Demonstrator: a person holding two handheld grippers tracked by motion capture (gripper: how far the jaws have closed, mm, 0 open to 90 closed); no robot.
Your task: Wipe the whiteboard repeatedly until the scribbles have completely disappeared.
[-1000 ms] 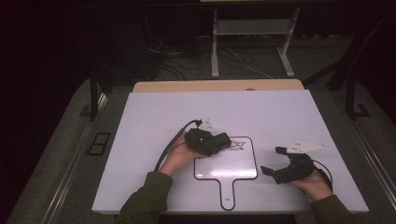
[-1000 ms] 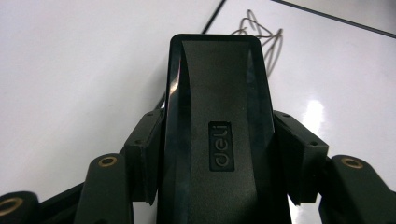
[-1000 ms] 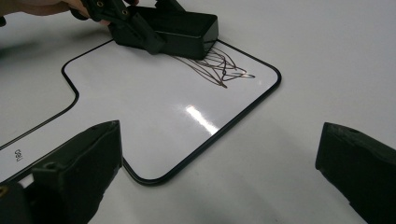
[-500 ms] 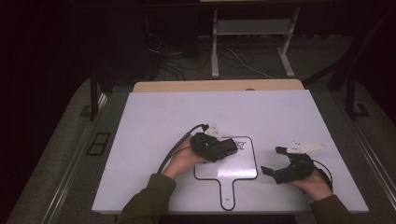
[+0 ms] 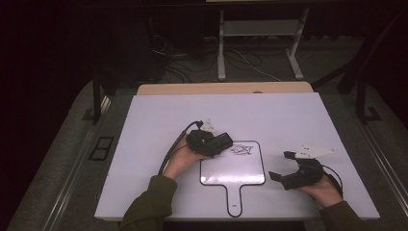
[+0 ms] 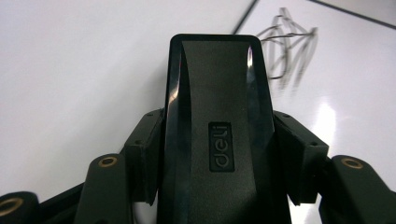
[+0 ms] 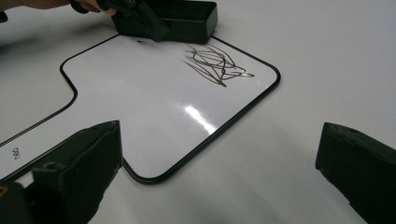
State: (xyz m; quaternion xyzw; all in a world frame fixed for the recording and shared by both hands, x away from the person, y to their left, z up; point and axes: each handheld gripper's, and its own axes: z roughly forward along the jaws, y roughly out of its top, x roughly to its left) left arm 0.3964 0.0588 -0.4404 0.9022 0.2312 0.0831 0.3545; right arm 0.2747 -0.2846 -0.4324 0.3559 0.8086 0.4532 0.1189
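- Item in hand: a black whiteboard eraser (image 6: pixel 217 140), marked "deli" on its back, is clamped across its width between the jaws of the left gripper (image 5: pixel 211 143); both jaw pads are seen pressed against its long sides in the left gripper view.
- Location: the eraser (image 5: pixel 219 142) is held at the upper left corner of a small handled whiteboard (image 5: pixel 233 175), which lies flat on the white table (image 5: pixel 144 125). Whether its felt face touches the board cannot be told.
- Target: a dark scribble (image 5: pixel 242 149) is drawn near the board's top edge, just beside the eraser's leading end and not yet covered by it.
- Orientation: in the high view the eraser's long axis runs roughly left to right across the table, its free end pointed toward the scribble (image 7: pixel 215 60); the board's long axis runs from the far edge toward the person, handle nearest.
- Right gripper (image 5: pixel 294 173): jaws are spread wide and hold nothing; it is kept on the table to the right of the board, well apart from the eraser.
- Risk, board shift: the whiteboard (image 7: pixel 154 102) is pinned by nothing, so a sideways wipe is judged likely to drag it along the smooth table.
- Risk, partial wipe: if the eraser is tilted, only one edge would bear and streaks could be left.
- Risk, slip: downward pressure could pivot the glossy eraser within the jaws.
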